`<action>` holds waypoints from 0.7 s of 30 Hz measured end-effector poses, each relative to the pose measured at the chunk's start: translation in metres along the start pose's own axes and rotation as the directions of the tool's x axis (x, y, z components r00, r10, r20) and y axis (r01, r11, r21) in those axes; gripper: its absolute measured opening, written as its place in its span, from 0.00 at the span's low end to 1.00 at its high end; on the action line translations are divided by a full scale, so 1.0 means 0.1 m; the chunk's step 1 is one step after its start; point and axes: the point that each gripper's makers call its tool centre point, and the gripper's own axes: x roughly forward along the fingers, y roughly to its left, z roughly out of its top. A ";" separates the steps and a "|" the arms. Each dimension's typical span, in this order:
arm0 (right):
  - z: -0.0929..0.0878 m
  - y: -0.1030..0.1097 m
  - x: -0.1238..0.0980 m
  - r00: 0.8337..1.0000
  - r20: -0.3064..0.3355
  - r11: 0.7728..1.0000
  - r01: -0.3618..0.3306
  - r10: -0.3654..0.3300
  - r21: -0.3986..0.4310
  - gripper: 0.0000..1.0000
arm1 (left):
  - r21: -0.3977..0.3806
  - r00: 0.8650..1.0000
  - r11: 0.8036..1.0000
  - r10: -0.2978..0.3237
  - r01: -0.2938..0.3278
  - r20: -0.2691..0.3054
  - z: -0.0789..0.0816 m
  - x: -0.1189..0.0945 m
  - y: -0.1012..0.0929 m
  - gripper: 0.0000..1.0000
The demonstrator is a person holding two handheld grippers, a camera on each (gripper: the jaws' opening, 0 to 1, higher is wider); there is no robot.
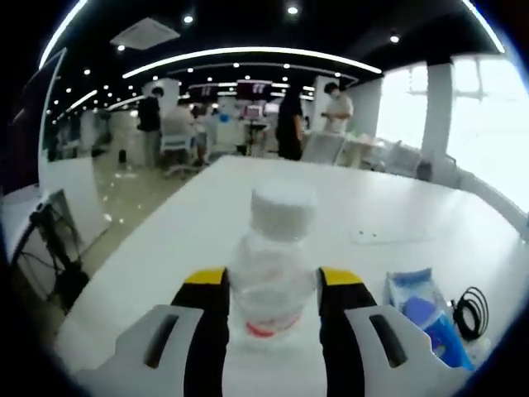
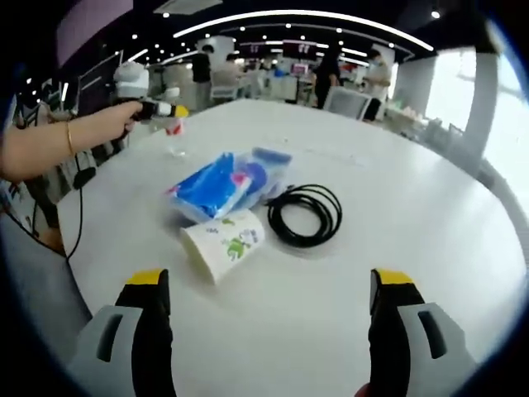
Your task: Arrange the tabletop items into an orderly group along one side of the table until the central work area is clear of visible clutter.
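In the left gripper view, the left gripper (image 1: 271,302) is closed on a clear plastic bottle (image 1: 274,269) with a white cap, which stands upright on the white table (image 1: 397,207) between the two jaws. In the right gripper view, the right gripper (image 2: 270,291) holds nothing and its jaws are wide apart. Before it on the table lie a paper cup (image 2: 224,243) on its side, a blue plastic packet (image 2: 227,184) touching the cup, and a coiled black cable (image 2: 307,214) just beside the packet.

left gripper (image 1: 273,289) jaws clamp a clear bottle (image 1: 275,265) upright on the white table (image 1: 397,215), blue packet (image 1: 423,314) nearby.
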 end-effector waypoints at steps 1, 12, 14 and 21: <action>0.00 0.00 0.00 1.000 -0.001 1.000 0.001 -0.001 0.001 0.99 | 0.039 1.000 0.999 -0.031 0.031 0.001 0.01 0.00 -0.03 0.38; -0.05 0.07 0.02 0.999 -0.026 0.999 -0.019 0.019 -0.028 0.99 | 0.109 0.949 0.943 -0.317 0.314 0.003 0.18 -0.05 -0.22 0.38; -0.05 0.07 0.02 0.999 -0.028 0.999 -0.021 0.021 -0.026 0.99 | 0.102 0.950 0.945 -0.312 0.310 0.005 0.18 -0.05 -0.19 0.38; -0.07 0.07 0.03 0.999 -0.037 1.000 -0.024 0.023 -0.020 0.99 | 0.147 0.939 0.928 -0.342 0.342 -0.028 0.10 -0.07 -0.23 0.38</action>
